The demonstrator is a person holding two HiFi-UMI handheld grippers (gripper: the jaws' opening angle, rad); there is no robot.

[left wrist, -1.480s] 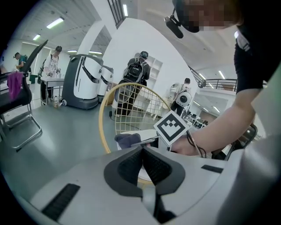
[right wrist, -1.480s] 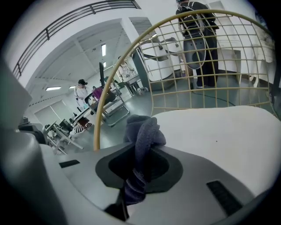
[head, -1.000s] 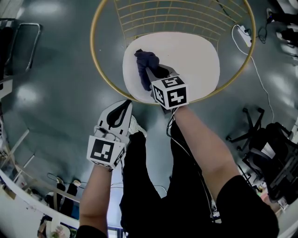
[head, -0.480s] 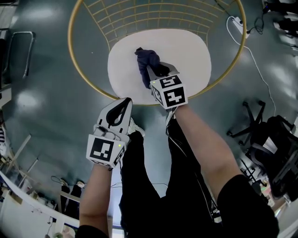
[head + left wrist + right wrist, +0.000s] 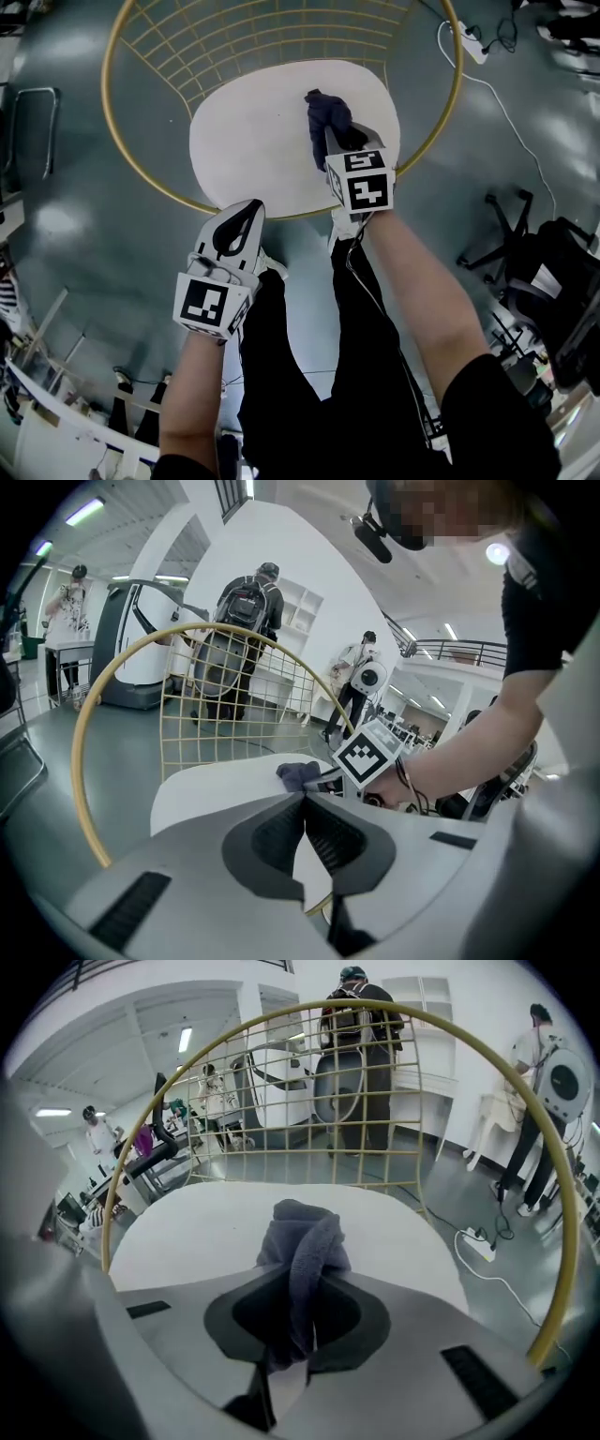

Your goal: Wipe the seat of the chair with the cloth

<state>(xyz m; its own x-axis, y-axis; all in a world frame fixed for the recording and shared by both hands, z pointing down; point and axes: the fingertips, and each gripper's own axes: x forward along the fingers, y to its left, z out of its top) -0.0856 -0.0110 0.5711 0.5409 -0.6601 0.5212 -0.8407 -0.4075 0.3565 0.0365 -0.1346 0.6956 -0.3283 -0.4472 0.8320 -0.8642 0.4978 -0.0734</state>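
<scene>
Right hand-held gripper clamps a dark cloth against the white chair seat. Left hand-held gripper, jaws together, hangs short of the seat.

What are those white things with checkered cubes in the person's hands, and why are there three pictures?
Those are pinching tools, one in each hand, cubes included. One picture comes from a camera on the person's head, looking down; the others come from cameras riding on each tool. Below stands a chair with a gold wire back and a white seat. The right hand-held gripper pinches a dark blue cloth on the seat. The left hand-held gripper is shut and empty, near the chair's front edge.
</scene>
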